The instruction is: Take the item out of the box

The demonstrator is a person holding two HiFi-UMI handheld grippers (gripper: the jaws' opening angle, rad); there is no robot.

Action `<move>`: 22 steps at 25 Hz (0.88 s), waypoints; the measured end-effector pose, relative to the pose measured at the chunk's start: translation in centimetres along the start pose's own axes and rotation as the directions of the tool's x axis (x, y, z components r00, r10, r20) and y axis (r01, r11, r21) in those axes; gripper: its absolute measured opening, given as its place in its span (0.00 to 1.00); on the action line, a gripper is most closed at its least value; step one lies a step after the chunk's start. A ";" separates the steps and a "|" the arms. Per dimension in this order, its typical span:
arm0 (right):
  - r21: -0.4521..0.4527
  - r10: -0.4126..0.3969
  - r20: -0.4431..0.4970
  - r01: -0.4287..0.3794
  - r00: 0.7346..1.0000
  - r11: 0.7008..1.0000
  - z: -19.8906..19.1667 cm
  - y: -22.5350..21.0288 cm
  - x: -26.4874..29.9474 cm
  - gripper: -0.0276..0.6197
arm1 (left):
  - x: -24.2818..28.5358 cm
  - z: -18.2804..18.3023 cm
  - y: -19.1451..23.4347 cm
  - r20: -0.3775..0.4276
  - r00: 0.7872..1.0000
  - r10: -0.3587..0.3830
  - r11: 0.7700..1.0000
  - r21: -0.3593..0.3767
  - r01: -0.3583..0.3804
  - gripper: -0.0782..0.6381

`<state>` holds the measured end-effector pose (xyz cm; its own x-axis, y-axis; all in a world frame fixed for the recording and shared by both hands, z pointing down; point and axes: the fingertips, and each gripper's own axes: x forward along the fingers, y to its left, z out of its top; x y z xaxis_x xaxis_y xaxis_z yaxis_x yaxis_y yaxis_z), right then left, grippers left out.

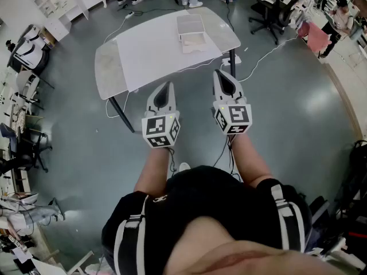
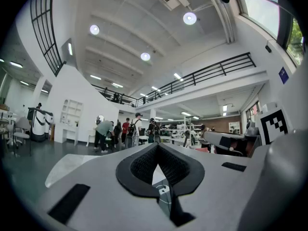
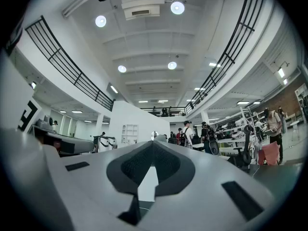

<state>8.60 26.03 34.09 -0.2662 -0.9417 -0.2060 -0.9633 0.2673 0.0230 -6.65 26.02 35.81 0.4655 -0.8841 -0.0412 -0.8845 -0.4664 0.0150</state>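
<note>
Jaws together on both sides, nothing between them. My left gripper (image 1: 167, 87) has its tips pressed shut, and in the left gripper view (image 2: 157, 146) the two dark ribbed pads (image 2: 144, 166) meet at a point, with only a small diamond of daylight below them. Same story on my right gripper (image 1: 221, 74): in the right gripper view (image 3: 151, 143) the pads (image 3: 166, 165) close up tip to tip, empty.

From the head view, I'm holding both out in front of me, side by side and a little apart, noses aimed at the white table (image 1: 155, 47). Both hang over the grey floor (image 1: 298, 130), just short of the table's near edge. The marker cube on the left (image 1: 160, 130) and the marker cube on the right (image 1: 234, 118) sit closest to my body.

And the target: the box (image 1: 190, 23) lies open on the far end of the table, well apart from both grippers. The item (image 1: 195, 43), pale and crumpled-looking, is inside it at the near side; I cannot tell what it is from here.

A white cable (image 1: 269, 53) trails over the floor to the right of the table, and a black office chair (image 1: 275, 10) stands beyond it. Both gripper views tilt upward, into a tall hall with round ceiling lights (image 3: 177, 7) and a railed balcony (image 2: 211, 71); people (image 2: 103, 131) stand far off.
</note>
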 end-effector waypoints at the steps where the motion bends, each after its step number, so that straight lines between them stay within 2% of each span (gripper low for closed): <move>1: -0.002 0.002 0.000 -0.002 1.000 1.000 0.1 0.1 -0.2 0.06 | -0.2 0.0 -0.1 -0.003 1.000 0.002 1.000 -0.004 -0.002 0.13; 7: 0.000 0.034 -0.008 -0.034 0.999 0.999 0.2 1.3 -0.7 0.06 | -0.9 -0.1 -0.2 -0.013 1.000 -0.004 1.000 -0.004 0.004 0.13; 12: -0.004 0.030 -0.003 -0.030 1.000 1.000 0.2 2.0 -0.3 0.06 | -1.0 -0.2 0.2 -0.012 1.000 -0.011 1.000 -0.002 0.011 0.13; 22: -0.014 0.020 -0.004 -0.020 1.000 1.000 -0.8 6.5 2.8 0.06 | -1.8 0.0 5.8 0.004 1.000 -0.006 1.000 -0.001 0.006 0.13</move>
<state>1.56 24.99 34.43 -0.2851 -0.9371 -0.2014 -0.9583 0.2829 0.0405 -12.61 24.93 36.02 0.4706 -0.8812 -0.0453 -0.8816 -0.4717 0.0161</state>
